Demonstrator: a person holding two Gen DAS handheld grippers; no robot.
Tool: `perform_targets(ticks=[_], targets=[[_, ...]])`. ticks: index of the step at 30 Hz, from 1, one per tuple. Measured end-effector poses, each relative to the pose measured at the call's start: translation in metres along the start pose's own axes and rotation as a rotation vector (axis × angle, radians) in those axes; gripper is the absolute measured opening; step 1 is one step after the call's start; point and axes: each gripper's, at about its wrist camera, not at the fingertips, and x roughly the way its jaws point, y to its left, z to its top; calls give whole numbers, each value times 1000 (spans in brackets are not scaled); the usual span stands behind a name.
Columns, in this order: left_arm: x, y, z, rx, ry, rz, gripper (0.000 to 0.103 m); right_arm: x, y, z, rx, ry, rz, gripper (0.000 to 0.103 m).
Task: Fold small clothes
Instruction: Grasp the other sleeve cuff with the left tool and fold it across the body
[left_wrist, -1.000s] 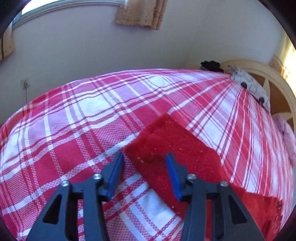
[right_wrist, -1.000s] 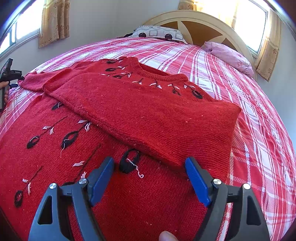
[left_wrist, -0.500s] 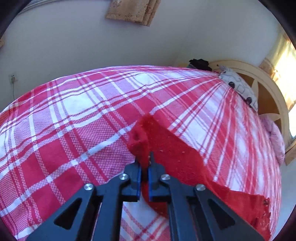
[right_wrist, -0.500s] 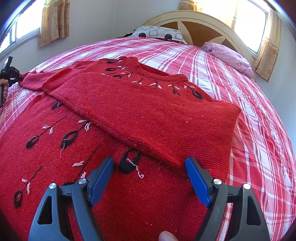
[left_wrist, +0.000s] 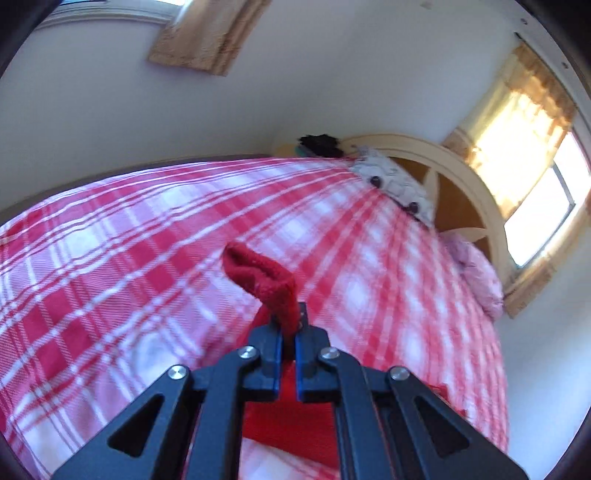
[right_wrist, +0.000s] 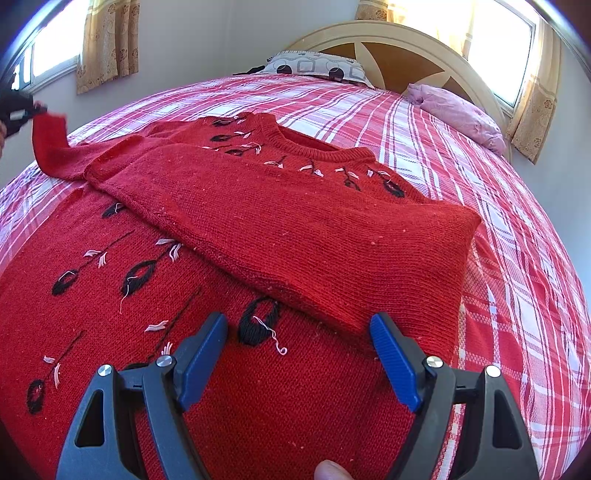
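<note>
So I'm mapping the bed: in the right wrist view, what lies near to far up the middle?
right tool → red sweater body → folded sleeve → neckline → plaid bedspread → patterned pillow → headboard

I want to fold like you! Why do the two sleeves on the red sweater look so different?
The left sleeve is lifted off the bed, its cuff pinched in the shut left gripper; the right sleeve lies flat. The right sleeve is already folded across the sweater's chest; the left one still sticks out sideways. Nothing grips the right sleeve: the right gripper is open above it. Both are plain red knit.
</note>
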Motion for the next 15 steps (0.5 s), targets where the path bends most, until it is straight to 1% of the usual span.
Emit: perform_targets(ticks=[1, 3, 4, 7, 8, 11, 12, 15], targets=[[-1, -10, -1, 8, -1, -20, 5, 0, 0, 0, 0, 0, 0, 80], [-5, -45, -10, 44, 0, -90, 5, -1, 0, -1, 1, -3, -1, 80], [-5, -54, -13, 53, 5, -109, 5, -1, 0, -1, 1, -6, -3, 80], [2, -102, -33, 112, 45, -184, 5, -1, 0, -1, 4, -8, 0, 80], [4, -124, -45, 160, 53, -209, 5, -2, 1, -1, 6, -10, 2, 80], [9, -164, -73, 243, 75, -258, 5, -2, 0, -2, 12, -17, 6, 80], [13, -175, -83, 264, 84, -269, 5, -3, 0, -2, 14, -19, 8, 80], [33, -206, -116, 306, 148, -308, 5, -3, -2, -3, 20, -26, 14, 80]])
